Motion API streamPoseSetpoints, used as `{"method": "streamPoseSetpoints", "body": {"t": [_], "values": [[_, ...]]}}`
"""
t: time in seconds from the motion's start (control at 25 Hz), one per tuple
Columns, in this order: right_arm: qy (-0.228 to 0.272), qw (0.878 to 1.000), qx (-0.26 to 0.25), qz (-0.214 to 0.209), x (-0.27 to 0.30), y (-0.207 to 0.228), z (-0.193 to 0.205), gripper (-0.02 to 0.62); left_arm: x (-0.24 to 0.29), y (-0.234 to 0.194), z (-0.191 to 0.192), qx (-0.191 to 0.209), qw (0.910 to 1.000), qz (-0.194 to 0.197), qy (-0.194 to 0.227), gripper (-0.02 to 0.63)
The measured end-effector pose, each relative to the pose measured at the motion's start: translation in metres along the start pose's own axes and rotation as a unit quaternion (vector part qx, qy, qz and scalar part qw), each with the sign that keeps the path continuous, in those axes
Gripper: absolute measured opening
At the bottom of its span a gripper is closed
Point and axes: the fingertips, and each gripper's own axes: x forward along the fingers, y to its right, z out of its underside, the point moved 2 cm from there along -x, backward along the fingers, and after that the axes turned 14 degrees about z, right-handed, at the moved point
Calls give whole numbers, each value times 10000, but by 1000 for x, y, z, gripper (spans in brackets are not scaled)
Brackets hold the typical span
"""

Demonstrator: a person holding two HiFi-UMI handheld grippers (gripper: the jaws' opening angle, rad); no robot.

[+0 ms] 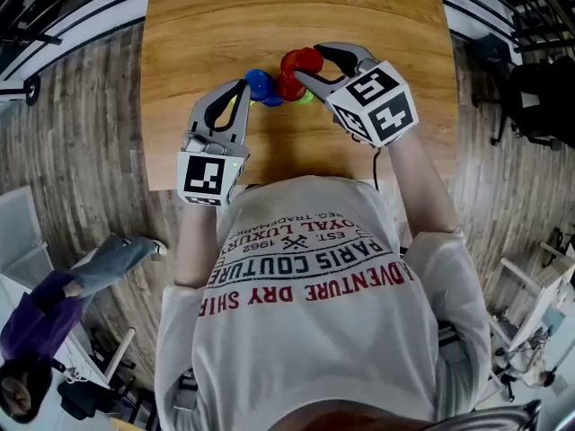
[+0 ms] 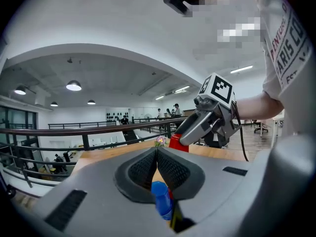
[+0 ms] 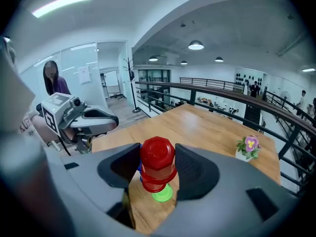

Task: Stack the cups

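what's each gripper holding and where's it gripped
The right gripper holds the red cup by its sides between the jaws; the left gripper, jaws together, holds nothing.

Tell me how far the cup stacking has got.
Done: no finished stack shows yet. In hand: the right hand-held gripper is shut on an upturned red cup directly over a green cup; whether it is seated, I cannot tell. Still to do: the blue cup by the left hand-held gripper, whose jaws are together, waits to be added.
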Motion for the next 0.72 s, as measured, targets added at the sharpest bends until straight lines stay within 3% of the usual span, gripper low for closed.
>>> {"method": "streamPoseSetpoints", "body": {"t": [0.32, 0.72], "values": [[-214, 9984, -327, -400, 24, -43, -5, 238, -34, -18, 16, -119, 9994, -340, -20, 17], [-204, 9973, -519, -475, 36, -56, 1, 239, -42, -26, 23, -225, 9986, -485, 12, 17]]}}
